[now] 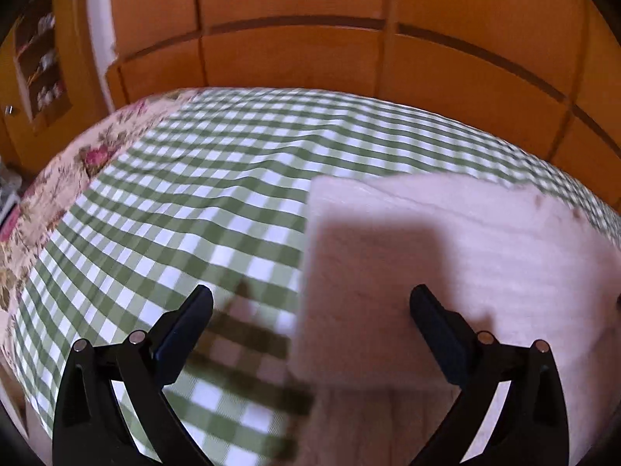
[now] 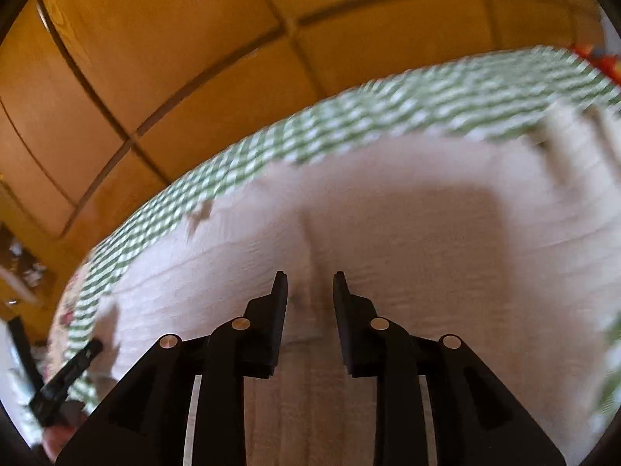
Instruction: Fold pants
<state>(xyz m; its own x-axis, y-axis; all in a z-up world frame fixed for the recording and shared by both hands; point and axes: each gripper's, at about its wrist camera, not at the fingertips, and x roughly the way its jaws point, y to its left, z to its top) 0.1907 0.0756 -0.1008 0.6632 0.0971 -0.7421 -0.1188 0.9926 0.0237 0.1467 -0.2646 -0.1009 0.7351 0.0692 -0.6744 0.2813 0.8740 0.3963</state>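
Pale pink pants (image 1: 446,256) lie flat on a bed dressed in a green-and-white checked sheet (image 1: 186,202), the garment folded into a broad slab with a straight left edge and a squared far corner in the left wrist view. In the right wrist view the same pants (image 2: 407,233) fill the middle of the frame, a soft crease running down toward the camera, though motion blur smears the cloth's far edge.

The left gripper (image 1: 310,303) hovers low over the pants' left edge, its 2 fingers spread wide, one over the checked sheet and one over the fabric, holding nothing. The right gripper (image 2: 309,283) sits above the pants' crease with its 2 fingers a narrow gap apart; nothing is seen pinched between them.

A floral quilt (image 1: 58,178) borders the sheet on the left. Orange-brown wooden wardrobe panels (image 1: 295,54) rise behind the bed.
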